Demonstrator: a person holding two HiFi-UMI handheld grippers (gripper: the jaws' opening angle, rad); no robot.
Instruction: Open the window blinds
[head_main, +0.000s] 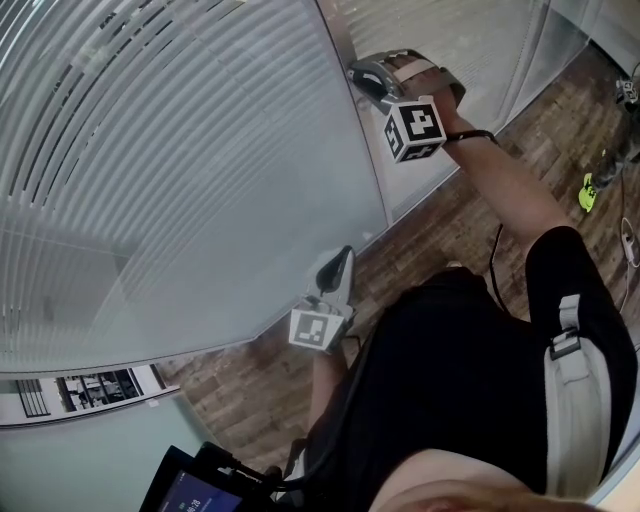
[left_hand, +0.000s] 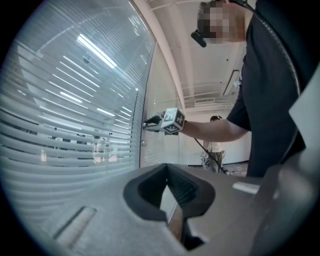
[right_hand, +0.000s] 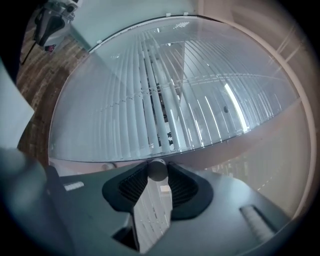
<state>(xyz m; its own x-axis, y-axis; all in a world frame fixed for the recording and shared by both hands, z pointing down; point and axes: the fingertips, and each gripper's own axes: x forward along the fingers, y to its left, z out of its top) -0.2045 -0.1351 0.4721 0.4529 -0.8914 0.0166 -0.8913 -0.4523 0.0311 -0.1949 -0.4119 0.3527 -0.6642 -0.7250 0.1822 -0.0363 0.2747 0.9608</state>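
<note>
the left hand-held gripper (head_main: 346, 254) hangs low beside the glass with its jaws drawn together at the tips and nothing between them. it is apart from the window blinds (head_main: 150, 150). these blinds fill the big pane on the left, behind the glass. their slats lie level, long axis running along the window, and dark gaps show between some of them. further right, the right hand-held gripper (head_main: 362, 75) is held up against the frame post (head_main: 352, 120) at the pane's right edge. its jaws stand part open and pinch a small round knob (right_hand: 157, 170), a short stub seen end-on between the pads. past the post, a second pane (head_main: 450, 30) also shows level slats. count: two hand-held grippers, one knob, two slatted panes.
</note>
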